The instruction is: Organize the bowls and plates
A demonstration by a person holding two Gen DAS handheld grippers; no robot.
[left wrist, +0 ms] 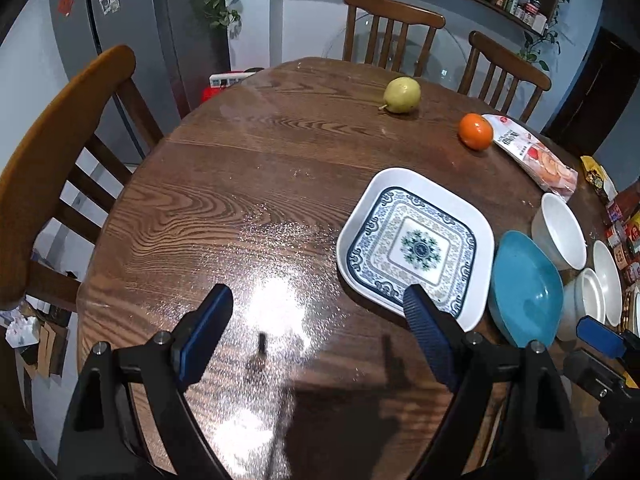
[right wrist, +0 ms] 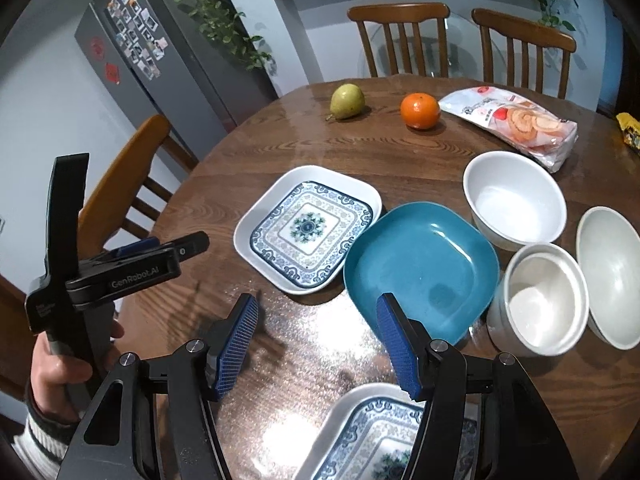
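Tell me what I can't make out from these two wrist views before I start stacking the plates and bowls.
- Second patterned plate, right wrist view: cut off by the bottom edge and hidden partly by the right gripper.
- White bowls, left wrist view: squeezed at the right rim; their number is unclear there.
- Blue plate, left wrist view: whether it overlaps the patterned plate cannot be told.
- Snack bag print: too small to read.

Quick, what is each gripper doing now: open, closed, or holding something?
Left gripper: open, holding nothing.
Right gripper: open, holding nothing.
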